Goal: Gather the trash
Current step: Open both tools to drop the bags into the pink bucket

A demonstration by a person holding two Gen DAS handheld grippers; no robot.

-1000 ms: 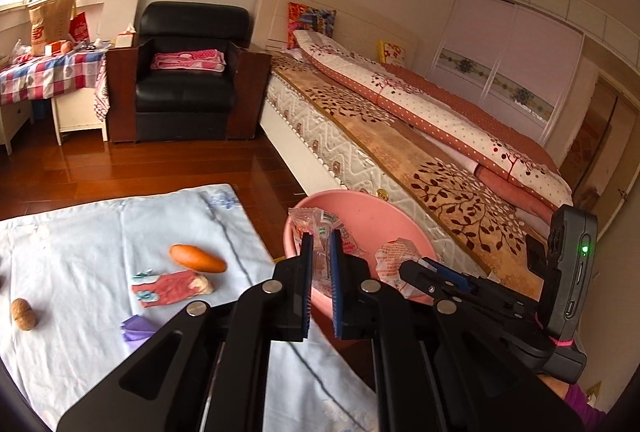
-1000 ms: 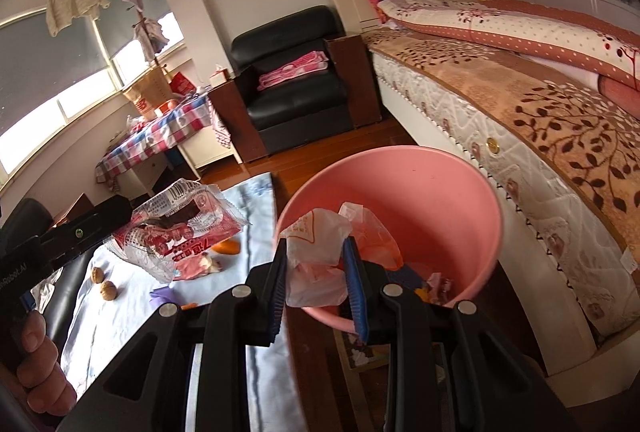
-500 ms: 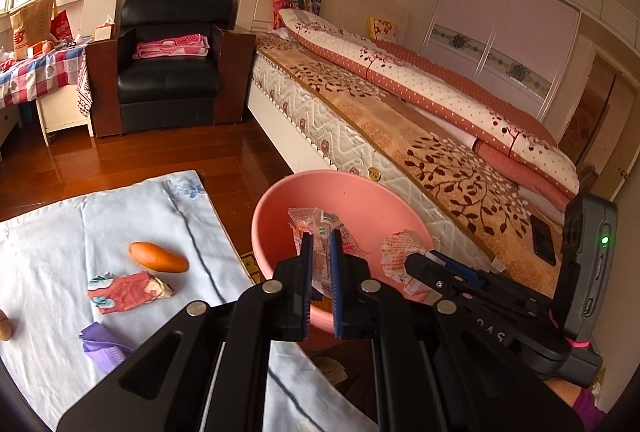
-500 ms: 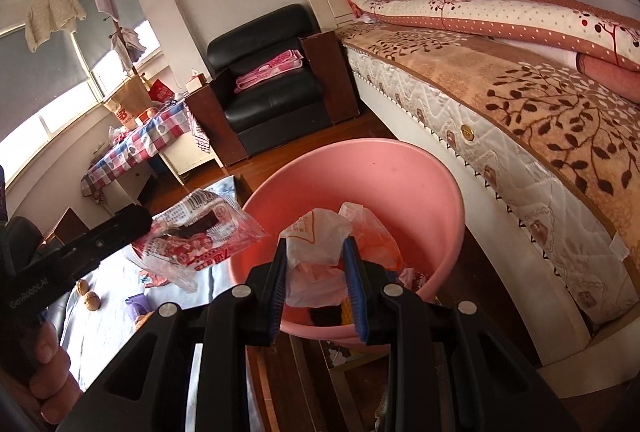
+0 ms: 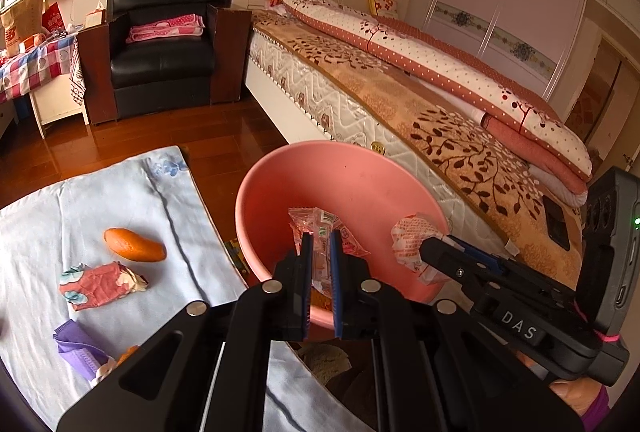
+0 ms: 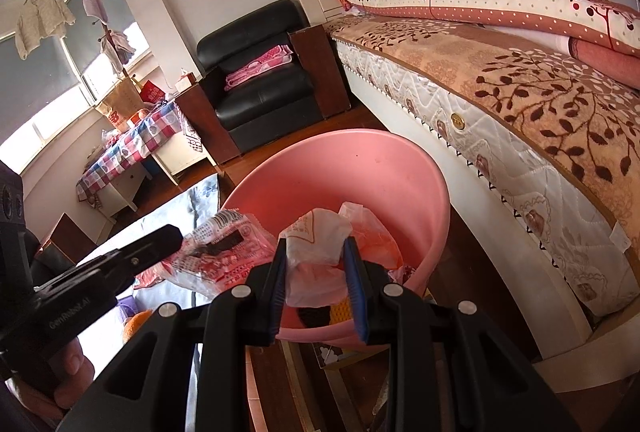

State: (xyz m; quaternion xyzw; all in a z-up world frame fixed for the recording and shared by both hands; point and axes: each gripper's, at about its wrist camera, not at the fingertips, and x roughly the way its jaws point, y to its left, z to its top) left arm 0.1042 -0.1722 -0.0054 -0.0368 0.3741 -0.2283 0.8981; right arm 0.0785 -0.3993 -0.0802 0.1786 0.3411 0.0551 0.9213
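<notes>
both hand-held grippers tilt downward over the pink basin (image 5: 280, 192), which stands on the wooden floor between the bed (image 5: 400, 104) and the pale blue cloth (image 5: 120, 200). the left hand-held gripper (image 5: 320, 252) is clenched on a clear red-printed wrapper (image 5: 320, 228), its jaws nearly together, and the wrapper sticks up from the tips above the basin's near rim. the right hand-held gripper (image 6: 316, 264) is clenched on a crumpled white and orange wrapper (image 6: 320, 240), its jaws held a little apart by the wad, which hangs over the basin's inside. in the left wrist view the right hand-held gripper reaches in from the right edge, level with the left one and just beside it. part of a hand (image 6: 60, 380) shows under the left one's body. on the cloth lie an orange peel (image 5: 134, 244), a crumpled floral wrapper (image 5: 100, 284) and a purple scrap (image 5: 76, 348), well apart from both grippers.
</notes>
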